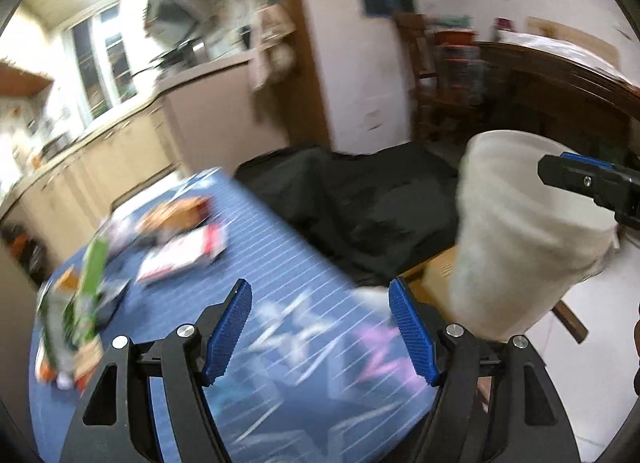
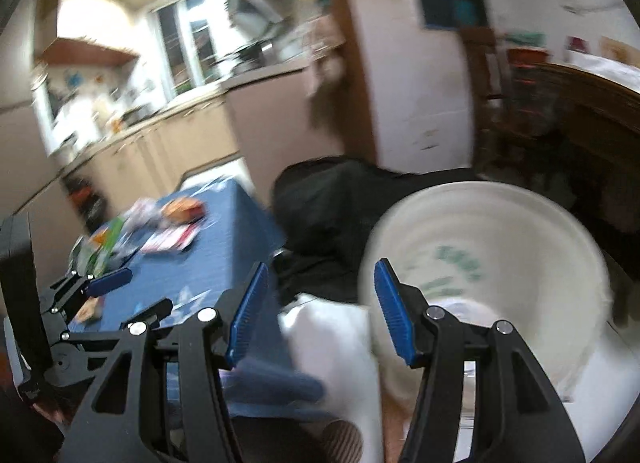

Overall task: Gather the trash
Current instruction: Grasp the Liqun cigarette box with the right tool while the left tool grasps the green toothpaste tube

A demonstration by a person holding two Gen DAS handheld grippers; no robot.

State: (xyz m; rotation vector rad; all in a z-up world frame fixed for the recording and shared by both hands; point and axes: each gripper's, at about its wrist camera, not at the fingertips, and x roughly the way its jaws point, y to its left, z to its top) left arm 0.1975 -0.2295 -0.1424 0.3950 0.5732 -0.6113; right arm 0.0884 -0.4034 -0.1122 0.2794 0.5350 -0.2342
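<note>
Blurred trash lies on the blue-clothed table (image 1: 280, 263): a red and white packet (image 1: 184, 255), an orange snack packet (image 1: 172, 215) and a green carton (image 1: 94, 263). My left gripper (image 1: 320, 327) hangs open over the table's near part, nothing between its pads. A white bag (image 1: 520, 231) with green print inside (image 2: 460, 263) stands open-mouthed off the table's right edge. My right gripper (image 2: 320, 311) has one pad inside the bag's mouth, with bunched white wall between the pads. Its finger (image 1: 580, 179) shows at the rim.
A black heap of cloth (image 1: 352, 199) lies beyond the table. Kitchen cabinets (image 1: 100, 151) run along the left. A dark wooden bed frame (image 1: 560, 83) stands at the right, a cardboard box (image 1: 436, 275) below the table's edge. My left gripper (image 2: 120, 291) shows at the left.
</note>
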